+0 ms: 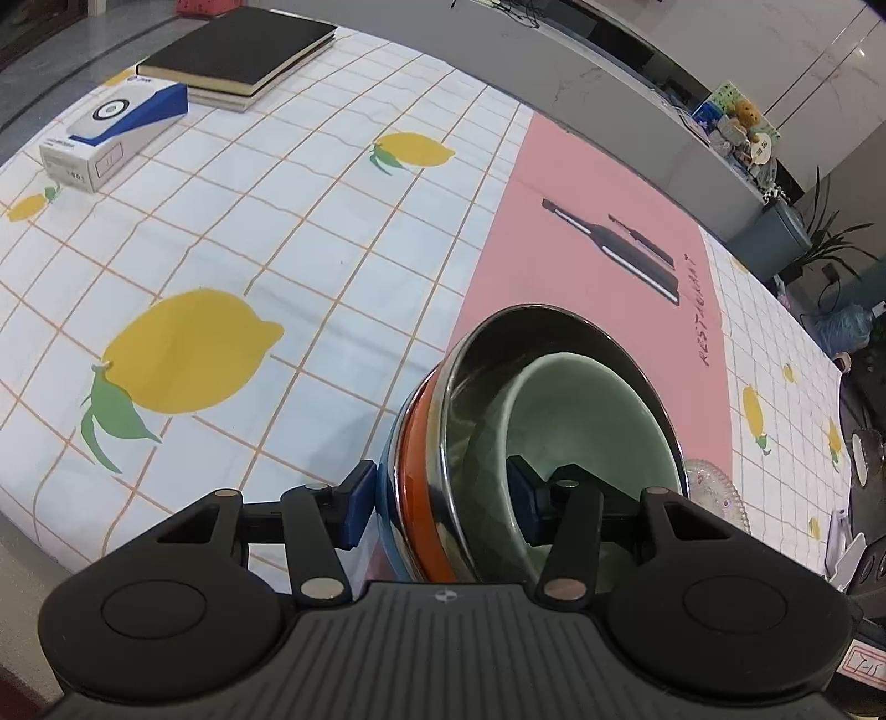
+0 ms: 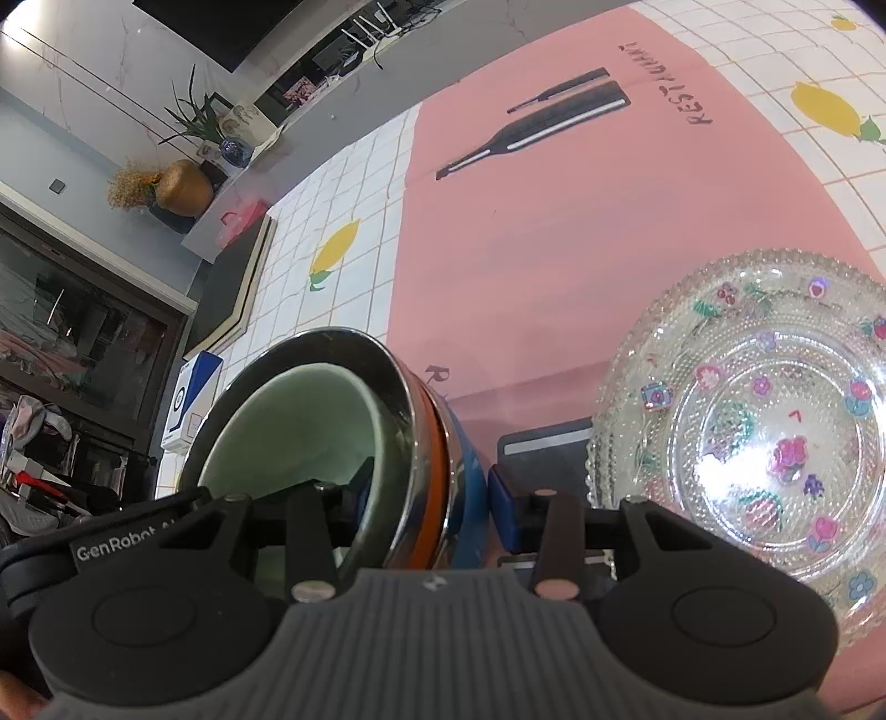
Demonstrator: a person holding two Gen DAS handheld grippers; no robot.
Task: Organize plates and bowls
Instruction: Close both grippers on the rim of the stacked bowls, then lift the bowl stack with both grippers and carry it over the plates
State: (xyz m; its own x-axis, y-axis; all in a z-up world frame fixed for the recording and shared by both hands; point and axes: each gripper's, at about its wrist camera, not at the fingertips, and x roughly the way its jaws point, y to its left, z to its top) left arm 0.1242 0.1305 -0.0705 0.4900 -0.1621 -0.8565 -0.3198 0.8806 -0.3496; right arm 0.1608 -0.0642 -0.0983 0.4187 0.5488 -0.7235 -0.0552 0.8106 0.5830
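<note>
Tablecloth [image 1: 310,232] lemon-printed, gridded; pink placemat [image 1: 598,266] centre; books [image 1: 238,52] far corner.

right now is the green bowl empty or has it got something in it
Empty: the green bowl, nested in the steel bowl, shows only bare glazed inside in both wrist views.

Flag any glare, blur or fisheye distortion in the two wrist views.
Left wrist view: strong barrel distortion bends the tablecloth grid; sharp overall, soft reflections inside the steel bowl. Right wrist view: blown-out glare on the glass plate hides part of its pattern; the green bowl looks evenly lit, and the room at left is dim.
</note>
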